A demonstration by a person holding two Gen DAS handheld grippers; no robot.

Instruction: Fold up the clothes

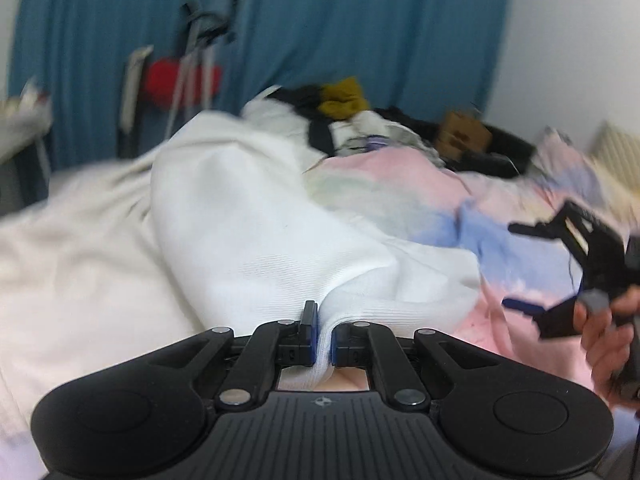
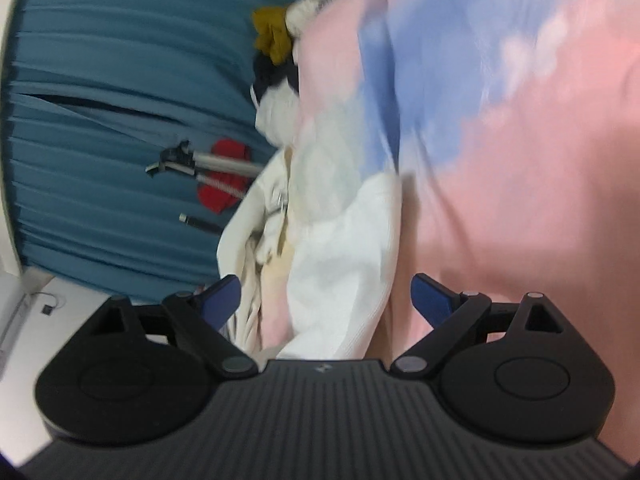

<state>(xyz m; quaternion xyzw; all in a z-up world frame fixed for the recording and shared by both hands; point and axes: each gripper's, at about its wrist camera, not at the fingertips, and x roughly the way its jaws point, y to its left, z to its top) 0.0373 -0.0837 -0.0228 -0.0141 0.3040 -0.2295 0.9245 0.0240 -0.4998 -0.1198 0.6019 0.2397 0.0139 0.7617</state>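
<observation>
A white ribbed garment [image 1: 256,232] lies stretched over the bed, and my left gripper [image 1: 323,340] is shut on its near edge, the cloth pinched between the blue pads. The same white garment [image 2: 344,264] shows in the right wrist view, which is rolled sideways. My right gripper [image 2: 326,300] stands open above it with nothing pressed between its pads. From the left wrist view the right gripper [image 1: 524,268] appears at the right edge, held by a hand [image 1: 600,332], jaws wide apart.
A pink and blue bedspread [image 1: 460,216] covers the bed. A cream cloth [image 1: 72,264] lies at the left. A heap of dark, yellow and white clothes [image 1: 340,108] and a cardboard box [image 1: 464,132] sit at the back. Blue curtains [image 1: 320,20] hang behind, with metal crutches [image 1: 192,64].
</observation>
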